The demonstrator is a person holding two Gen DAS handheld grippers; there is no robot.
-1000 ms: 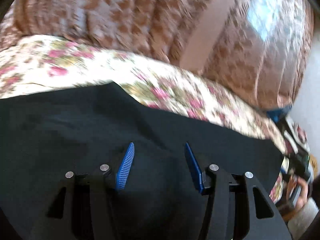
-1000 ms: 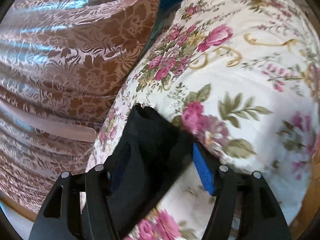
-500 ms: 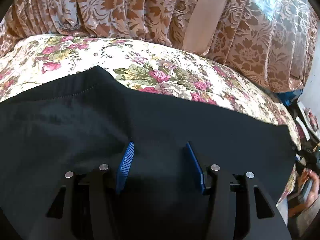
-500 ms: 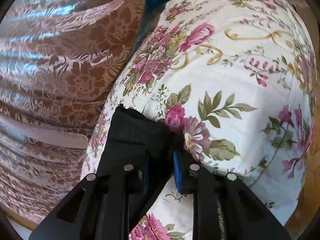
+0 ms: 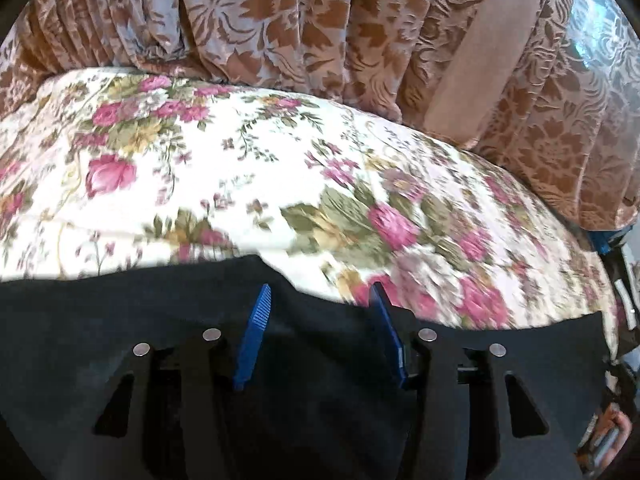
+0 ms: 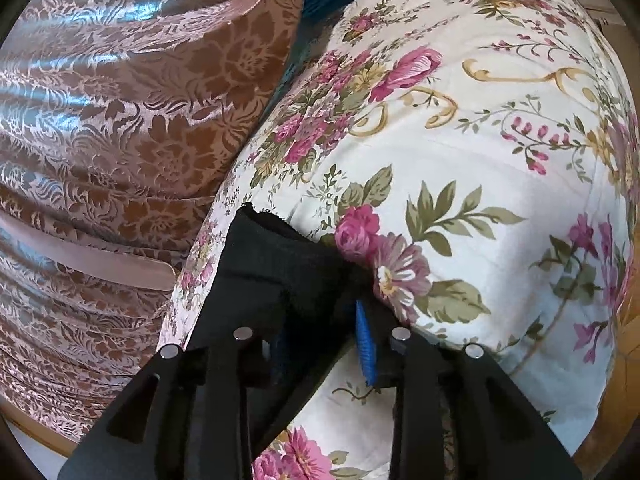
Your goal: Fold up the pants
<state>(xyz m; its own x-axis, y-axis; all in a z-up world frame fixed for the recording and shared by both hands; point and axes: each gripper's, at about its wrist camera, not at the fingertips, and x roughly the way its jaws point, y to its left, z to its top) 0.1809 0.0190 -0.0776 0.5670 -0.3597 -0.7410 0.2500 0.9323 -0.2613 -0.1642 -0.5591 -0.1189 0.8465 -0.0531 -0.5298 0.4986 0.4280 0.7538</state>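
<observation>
Main risk: the right gripper (image 6: 324, 344) has only a bunched end of the black pants (image 6: 276, 264) between its fingers, and the frayed corner pokes out just ahead of the tips, so a quick lift or drag looks likely to pull the cloth out, or to carry one layer while the others stay behind and the fold comes out skewed. Second risk: the floral bedspread (image 6: 480, 184) lies directly under and right of those fingers, so a deeper bite could pinch the sheet along with the pants. Third: the left gripper (image 5: 320, 320) holds nothing, so if the right side pulls alone, the wide panel may slide or wrinkle instead of folding flat. Right gripper state: jaws closed down on the pants, narrow gap filled with black fabric, blue pad (image 6: 366, 352) visible on the right finger, the left pad mostly buried in cloth. I can't tell how many layers are in the grip. Left gripper state: jaws wide apart, both blue pads (image 5: 254, 336) bare, over the pants near the far edge; contact with the cloth can't be confirmed. From the left gripper, the pants (image 5: 120, 320) spread below and to both sides, the edge running just ahead of the tips, bedspread (image 5: 240, 160) beyond, brown patterned curtain (image 5: 280, 20) further ahead.
</observation>
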